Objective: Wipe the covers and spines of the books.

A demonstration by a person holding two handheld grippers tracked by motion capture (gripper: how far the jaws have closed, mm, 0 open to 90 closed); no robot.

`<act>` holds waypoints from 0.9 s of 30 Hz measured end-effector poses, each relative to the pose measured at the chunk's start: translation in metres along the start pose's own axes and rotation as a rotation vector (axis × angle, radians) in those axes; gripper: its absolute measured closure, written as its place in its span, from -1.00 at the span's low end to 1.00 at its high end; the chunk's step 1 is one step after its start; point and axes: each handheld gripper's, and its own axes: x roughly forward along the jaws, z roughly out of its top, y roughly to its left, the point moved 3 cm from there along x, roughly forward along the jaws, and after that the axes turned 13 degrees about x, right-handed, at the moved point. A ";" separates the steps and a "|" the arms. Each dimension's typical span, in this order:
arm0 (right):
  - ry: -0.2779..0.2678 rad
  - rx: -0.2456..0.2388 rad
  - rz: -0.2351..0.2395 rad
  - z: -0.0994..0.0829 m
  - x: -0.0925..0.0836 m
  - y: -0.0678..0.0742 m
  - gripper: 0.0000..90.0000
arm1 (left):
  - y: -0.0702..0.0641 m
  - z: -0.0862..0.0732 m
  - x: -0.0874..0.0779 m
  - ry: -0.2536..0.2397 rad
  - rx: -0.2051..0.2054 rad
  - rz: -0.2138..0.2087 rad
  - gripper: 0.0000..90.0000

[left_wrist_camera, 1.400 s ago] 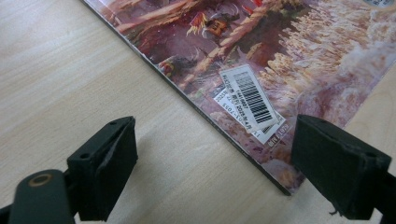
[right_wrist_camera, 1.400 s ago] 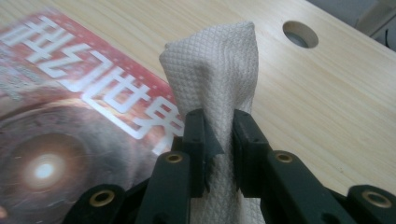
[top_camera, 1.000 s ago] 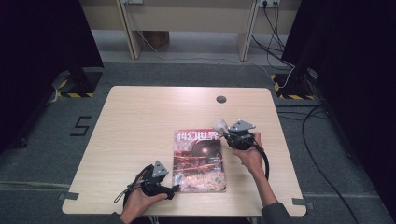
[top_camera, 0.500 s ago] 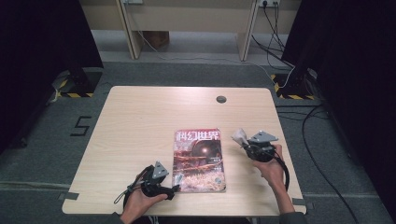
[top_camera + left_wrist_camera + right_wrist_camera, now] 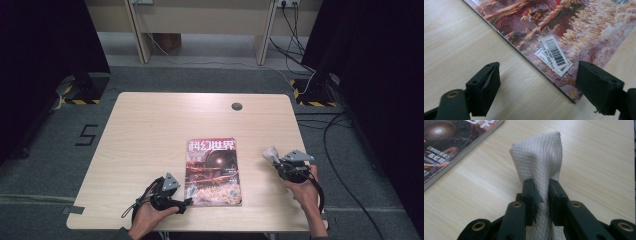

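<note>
Two tools flank the magazine (image 5: 213,171): left tool (image 5: 186,202), open but narrowing, at its 7 o'clock corner; right tool (image 5: 272,156) clamps a cloth (image 5: 537,157) at 3 o'clock.

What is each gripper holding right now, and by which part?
The right gripper is shut on a folded white paper towel, pinching its lower part. The left gripper holds nothing; its jaws straddle the magazine corner, apart from it.

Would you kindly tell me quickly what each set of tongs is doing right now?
Left tongs: open, closing a little, straddling the magazine corner, gripping nothing.
Right tongs: shut on a folded white cloth.
</note>
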 end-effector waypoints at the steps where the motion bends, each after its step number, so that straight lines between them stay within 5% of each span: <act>1: 0.009 -0.008 -0.007 -0.001 0.001 -0.001 0.72 | 0.000 0.000 0.000 -0.001 -0.001 0.001 -0.59; 18: 0.115 -0.028 0.022 -0.014 0.013 0.001 0.54 | -0.010 0.002 -0.004 -0.019 0.033 -0.035 -0.63; 22: 0.060 0.023 0.041 -0.003 0.005 0.006 0.24 | -0.013 0.001 -0.005 -0.023 0.029 -0.054 -0.65; 27: 0.009 0.012 0.103 0.009 0.000 0.025 0.07 | -0.015 0.002 -0.002 -0.019 0.044 -0.057 -0.65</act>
